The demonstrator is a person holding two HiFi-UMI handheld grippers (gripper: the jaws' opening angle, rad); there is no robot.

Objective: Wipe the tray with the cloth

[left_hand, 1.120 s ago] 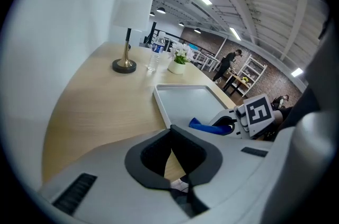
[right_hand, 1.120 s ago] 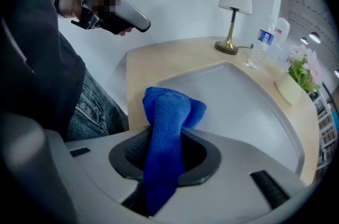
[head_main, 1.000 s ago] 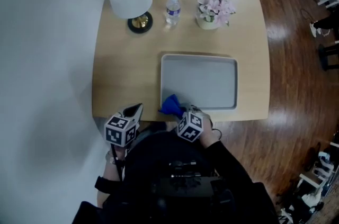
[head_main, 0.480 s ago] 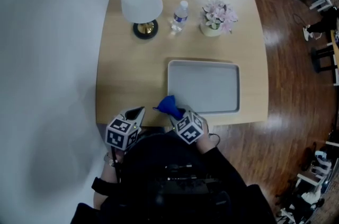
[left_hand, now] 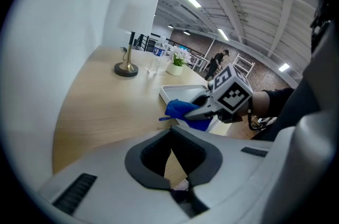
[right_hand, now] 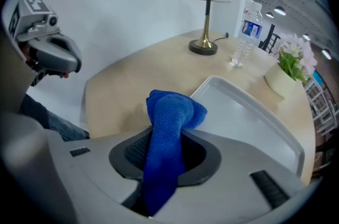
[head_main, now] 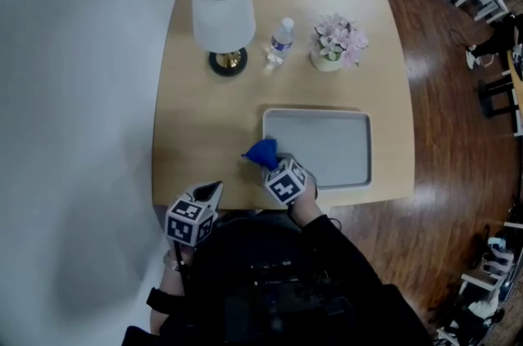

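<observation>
The right claw (head_main: 272, 164) is clamped on a soft blue microfibre cloth (right_hand: 168, 112), bunched between its jaws. A limp fold pokes out past the tips, right by the near corner of the shallow grey rectangular tray (head_main: 335, 141), which lies just ahead on the light wooden surface (head_main: 196, 140). The cloth looks light and floppy, best gripped by its gathered middle with a fold left free to press flat, while the tray seems stiff, smooth and light enough to slide when rubbed. The left claw (left_hand: 170, 132), off to the side, has its tips together on nothing.
</observation>
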